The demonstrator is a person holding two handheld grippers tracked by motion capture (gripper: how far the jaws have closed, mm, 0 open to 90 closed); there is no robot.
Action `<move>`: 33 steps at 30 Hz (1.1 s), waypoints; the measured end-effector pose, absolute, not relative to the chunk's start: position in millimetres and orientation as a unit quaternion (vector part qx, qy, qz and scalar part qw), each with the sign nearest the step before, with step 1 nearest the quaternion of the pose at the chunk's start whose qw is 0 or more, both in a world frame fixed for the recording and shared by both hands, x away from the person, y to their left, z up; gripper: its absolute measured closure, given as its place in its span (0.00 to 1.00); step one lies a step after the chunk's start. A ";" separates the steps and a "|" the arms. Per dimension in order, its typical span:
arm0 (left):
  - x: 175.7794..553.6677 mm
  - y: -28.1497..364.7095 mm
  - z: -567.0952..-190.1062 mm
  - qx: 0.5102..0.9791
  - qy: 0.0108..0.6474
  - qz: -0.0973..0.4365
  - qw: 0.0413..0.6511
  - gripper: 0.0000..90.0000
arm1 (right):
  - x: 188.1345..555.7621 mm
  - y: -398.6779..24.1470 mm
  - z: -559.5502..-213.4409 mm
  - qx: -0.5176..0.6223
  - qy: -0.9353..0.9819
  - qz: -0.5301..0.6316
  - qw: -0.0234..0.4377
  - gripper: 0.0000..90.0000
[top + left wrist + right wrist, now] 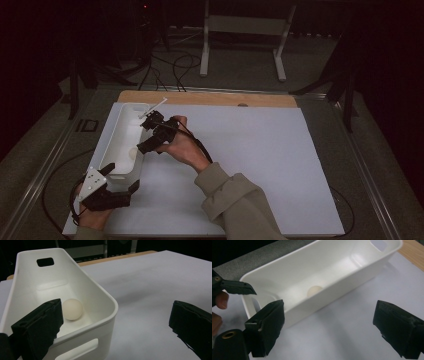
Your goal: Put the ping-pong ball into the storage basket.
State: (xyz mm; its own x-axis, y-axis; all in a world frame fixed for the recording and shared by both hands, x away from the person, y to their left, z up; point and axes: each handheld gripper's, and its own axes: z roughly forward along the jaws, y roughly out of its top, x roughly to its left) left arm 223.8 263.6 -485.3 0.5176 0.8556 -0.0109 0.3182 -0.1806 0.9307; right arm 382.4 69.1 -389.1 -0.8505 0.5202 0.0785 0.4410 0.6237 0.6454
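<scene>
Ball (72,309) beyond left hand-held gripper (117,327)

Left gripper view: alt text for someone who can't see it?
A long white plastic bin with handle cutouts sits on a white table sheet, one pale ball on its floor. The left gripper is open: one black jaw over the bin's near end, the other over bare sheet.

A dim lab: a white-topped table (250,165), floor cables (170,67) and a metal stand (245,25) behind.
</scene>
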 end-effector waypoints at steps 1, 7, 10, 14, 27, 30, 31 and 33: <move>223.8 263.6 -485.2 0.718 0.409 0.273 0.492 0.00 | 382.5 66.2 -388.6 0.271 0.898 0.341 0.058 0.11; 223.9 263.1 -485.4 0.719 0.408 0.275 0.491 0.00 | 384.0 48.9 -385.4 0.276 0.896 0.342 0.069 0.11; 223.9 263.0 -485.4 0.718 0.409 0.275 0.491 0.00 | 384.1 41.2 -383.6 0.280 0.893 0.345 0.072 0.11; 223.9 262.9 -485.5 0.718 0.409 0.275 0.491 0.00 | 384.3 31.4 -383.4 0.283 0.891 0.347 0.076 0.11; 223.8 262.3 -485.5 0.718 0.410 0.276 0.489 0.00 | 383.0 -1.4 -384.4 0.295 0.885 0.349 0.083 0.11; 223.8 262.3 -485.5 0.718 0.410 0.276 0.489 0.00 | 382.7 -7.2 -385.3 0.299 0.884 0.350 0.083 0.11; 223.7 262.2 -485.5 0.718 0.410 0.277 0.489 0.00 | 382.5 -9.0 -385.8 0.301 0.883 0.350 0.084 0.11; 223.7 262.2 -485.4 0.719 0.410 0.277 0.489 0.00 | 382.1 -12.7 -387.3 0.300 0.884 0.349 0.083 0.11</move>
State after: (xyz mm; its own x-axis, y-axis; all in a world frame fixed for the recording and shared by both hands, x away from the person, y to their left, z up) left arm 223.7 262.2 -485.4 0.5104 0.8599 -0.0030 0.3189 -0.1860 0.9294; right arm 382.1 -12.7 -387.3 -0.8061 0.5884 0.0632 0.4725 0.5756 0.6674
